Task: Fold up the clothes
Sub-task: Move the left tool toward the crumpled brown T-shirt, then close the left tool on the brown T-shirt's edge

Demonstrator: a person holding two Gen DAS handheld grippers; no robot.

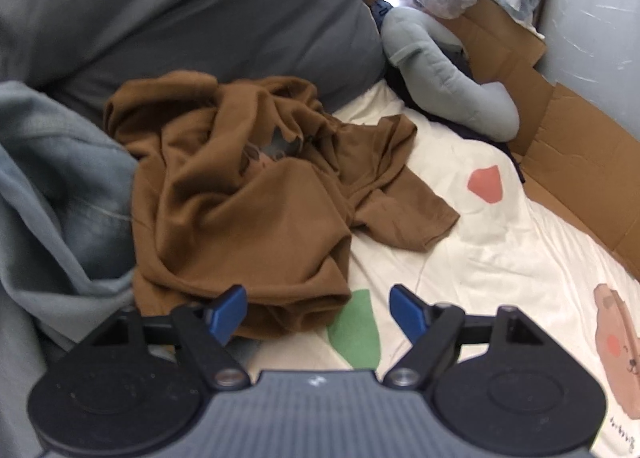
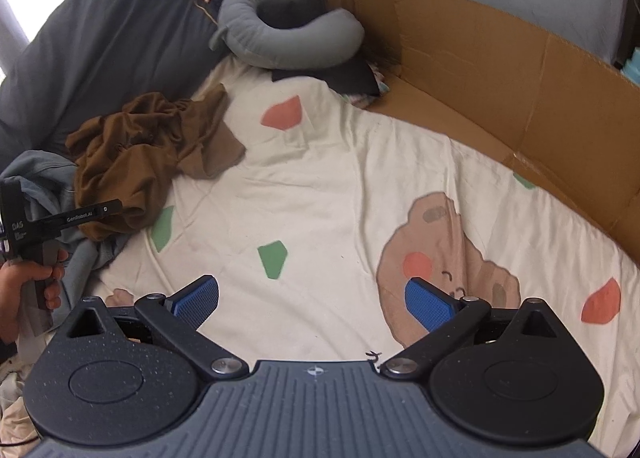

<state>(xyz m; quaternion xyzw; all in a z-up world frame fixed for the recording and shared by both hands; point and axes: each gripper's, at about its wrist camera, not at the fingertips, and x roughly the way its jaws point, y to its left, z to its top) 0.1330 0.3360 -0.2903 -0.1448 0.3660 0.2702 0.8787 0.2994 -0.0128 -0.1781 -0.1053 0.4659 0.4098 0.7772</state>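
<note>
Left wrist view, crumpled brown shirt point(image 1: 240, 185) just ahead of left gripper point(image 1: 316, 308), jaws wide apart, empty.

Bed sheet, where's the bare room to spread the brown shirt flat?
The open stretch is the patterned sheet between the crumpled brown shirt and the cardboard wall, in front of the open right gripper. It is crowded along the left: grey-blue garment, dark pillow, and the U-shaped cushion at the head.
</note>
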